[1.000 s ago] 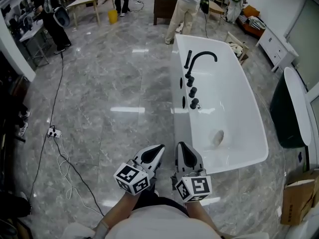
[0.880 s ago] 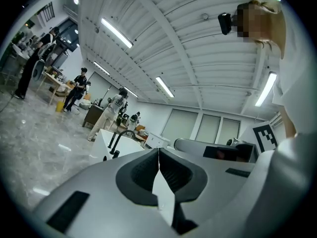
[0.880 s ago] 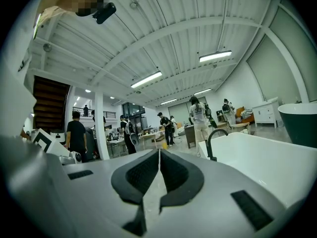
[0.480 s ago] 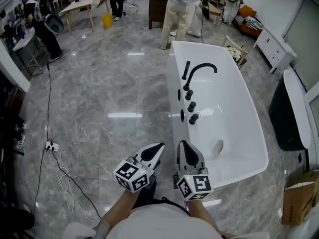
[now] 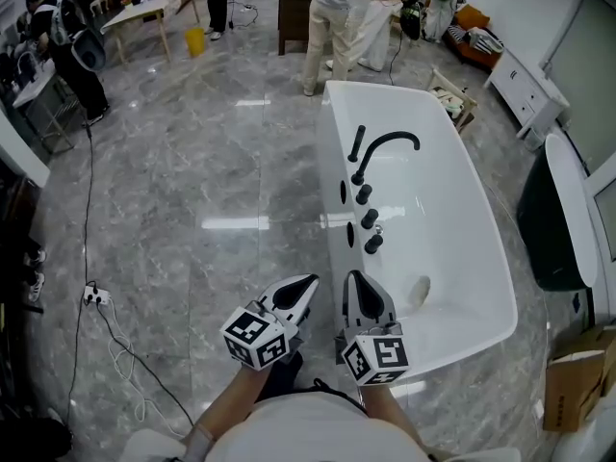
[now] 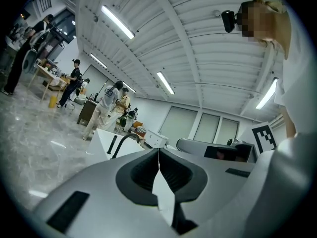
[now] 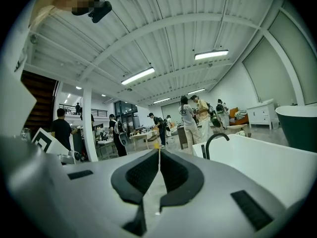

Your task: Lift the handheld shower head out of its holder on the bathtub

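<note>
A white bathtub stands ahead and to the right in the head view. On its near-side deck are a black arched faucet, a row of black knobs, and the slim black handheld shower head upright in its holder. My left gripper and right gripper are side by side at the bottom, well short of the fittings, both shut and empty. The left gripper view shows the shower head far off. The right gripper view shows the shower head beside the faucet.
A dark freestanding tub and a cardboard box are at the right. A cable with a power strip lies on the grey marble floor at the left. Several people and tables stand beyond the tub.
The whole view has advanced toward the bathtub, so the faucet and shower head sit lower and nearer in the head view. Both grippers came along, still shut, side by side.
</note>
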`<state>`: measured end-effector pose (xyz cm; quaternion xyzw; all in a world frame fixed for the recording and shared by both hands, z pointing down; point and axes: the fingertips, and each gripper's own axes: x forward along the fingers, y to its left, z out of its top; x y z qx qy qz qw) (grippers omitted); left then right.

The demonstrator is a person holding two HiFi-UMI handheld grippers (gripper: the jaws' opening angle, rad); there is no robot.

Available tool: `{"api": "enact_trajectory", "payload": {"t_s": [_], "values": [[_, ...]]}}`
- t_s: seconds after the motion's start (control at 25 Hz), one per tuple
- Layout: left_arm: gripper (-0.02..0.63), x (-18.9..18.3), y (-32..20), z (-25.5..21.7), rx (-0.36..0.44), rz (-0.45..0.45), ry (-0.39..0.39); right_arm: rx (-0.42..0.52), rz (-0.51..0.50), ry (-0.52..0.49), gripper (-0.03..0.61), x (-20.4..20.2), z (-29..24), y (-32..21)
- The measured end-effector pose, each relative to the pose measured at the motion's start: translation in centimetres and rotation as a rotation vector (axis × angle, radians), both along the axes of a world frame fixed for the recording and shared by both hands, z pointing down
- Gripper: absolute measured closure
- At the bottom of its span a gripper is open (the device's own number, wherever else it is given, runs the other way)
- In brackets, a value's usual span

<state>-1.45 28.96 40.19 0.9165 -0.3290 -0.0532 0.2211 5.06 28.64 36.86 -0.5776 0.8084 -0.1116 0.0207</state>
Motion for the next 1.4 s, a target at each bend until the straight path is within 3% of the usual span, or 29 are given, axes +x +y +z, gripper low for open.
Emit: {"api": "enact_trajectory", "payload": {"t_s": [0.48,0.72,1.4], "values": [[0.603,-1.6,-4.9,1.8,-0.008,-0.003,-0.023,-0.002,0.023,0.021,0.56,-0.5,1.0,-4.9],[0.603,-1.0,-5.2,1.9,0.014,0.02,-0.058,-0.032,0.034,0.017,0.56,0.1,2.3,-5.7],[0.601,-2.3,-6.2,1.7,0.02,0.007,-0.06,-0.01,0.015,0.023,0.56,-0.7,1.7,-7.3]]}}
